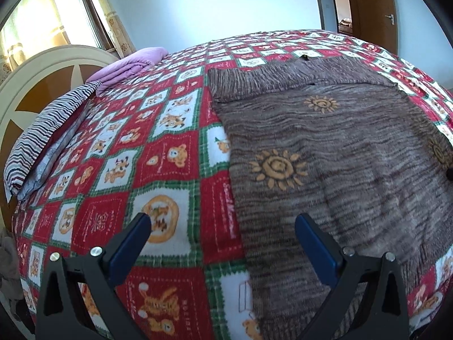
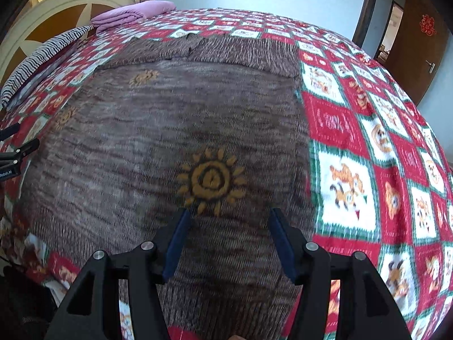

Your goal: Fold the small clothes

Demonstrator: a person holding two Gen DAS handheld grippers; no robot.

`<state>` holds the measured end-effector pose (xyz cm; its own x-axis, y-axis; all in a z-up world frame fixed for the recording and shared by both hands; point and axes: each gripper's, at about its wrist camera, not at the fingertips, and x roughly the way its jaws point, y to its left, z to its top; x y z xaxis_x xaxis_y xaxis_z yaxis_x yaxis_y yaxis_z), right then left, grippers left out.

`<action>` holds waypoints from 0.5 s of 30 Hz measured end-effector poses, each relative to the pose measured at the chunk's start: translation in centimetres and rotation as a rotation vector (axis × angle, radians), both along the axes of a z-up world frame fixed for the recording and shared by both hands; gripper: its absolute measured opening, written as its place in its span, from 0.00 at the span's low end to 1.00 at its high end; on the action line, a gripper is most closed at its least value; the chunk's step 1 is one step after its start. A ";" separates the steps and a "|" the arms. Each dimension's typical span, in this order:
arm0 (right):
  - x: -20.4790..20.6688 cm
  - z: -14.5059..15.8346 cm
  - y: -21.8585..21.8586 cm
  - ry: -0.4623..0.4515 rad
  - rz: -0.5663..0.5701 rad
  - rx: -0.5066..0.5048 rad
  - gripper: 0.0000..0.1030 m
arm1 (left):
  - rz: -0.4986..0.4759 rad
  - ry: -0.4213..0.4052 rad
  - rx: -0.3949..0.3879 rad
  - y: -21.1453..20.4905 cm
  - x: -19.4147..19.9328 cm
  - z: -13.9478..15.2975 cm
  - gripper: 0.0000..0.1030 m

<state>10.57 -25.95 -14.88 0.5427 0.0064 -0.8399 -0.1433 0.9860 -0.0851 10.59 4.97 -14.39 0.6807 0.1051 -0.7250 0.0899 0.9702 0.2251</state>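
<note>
Left gripper (image 1: 222, 225): my jaws stand wide apart with nothing between them, hovering above the near left side of the sweater; one blue pad is over the blanket, the other over the knit.
Right gripper (image 2: 228, 221): my jaws are spread here too and hold nothing, poised over the near part of the sweater, just below a sun motif.
Sweater (image 1: 325, 155): a brown, streaky knit sweater lying flat on the bed, dotted with orange sun motifs (one sits right ahead of my right fingers). A band of the knit at the far end lies folded across the top of the body, its edge running side to side.
Sweater, right wrist view (image 2: 170, 130): it fills most of the view, its right edge running straight along the blanket; my left gripper shows at the far left edge, beside the knit.
Blanket (image 1: 158, 153): a red, white and green checked blanket with cartoon animals, covering the bed under the sweater.
Pillows: a striped pillow (image 1: 42, 138) lies at the head of the bed, with a folded lilac quilt (image 1: 130, 65) just beyond it.
Headboard (image 1: 42, 85): cream and brown, behind the pillow.
Door (image 1: 373, 8): brown wood, standing open at the far right.
</note>
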 end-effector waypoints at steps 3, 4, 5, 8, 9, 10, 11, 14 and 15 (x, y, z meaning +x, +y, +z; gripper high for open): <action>-1.4 -0.2 0.4 -0.002 0.014 -0.007 0.57 | -0.012 0.025 -0.027 0.1 -1.0 0.0 1.00; -1.9 -0.2 0.4 -0.002 0.016 -0.001 0.57 | -0.019 0.038 -0.049 0.2 -1.4 -0.1 1.00; -2.2 -0.3 0.4 -0.005 0.015 0.003 0.58 | -0.025 0.051 -0.063 0.3 -1.8 -0.1 1.00; -3.0 -0.5 0.4 -0.021 0.013 -0.001 0.58 | -0.042 0.081 -0.096 0.5 -3.1 -0.2 0.97; -3.1 -0.6 0.5 -0.028 0.018 -0.015 0.58 | -0.044 0.086 -0.105 0.7 -3.4 -0.2 0.96; -3.2 -0.6 0.5 -0.033 0.019 -0.020 0.58 | -0.045 0.094 -0.120 0.9 -3.9 -0.2 0.94; -3.2 -0.5 0.5 -0.036 0.019 -0.021 0.58 | -0.044 0.102 -0.136 1.1 -4.2 -0.2 0.93; -3.4 -0.5 0.6 -0.044 0.028 -0.018 0.59 | -0.047 0.129 -0.196 1.7 -4.8 -0.2 0.83; -3.5 -0.6 0.8 -0.048 0.032 -0.024 0.59 | -0.045 0.140 -0.217 1.9 -5.0 -0.3 0.80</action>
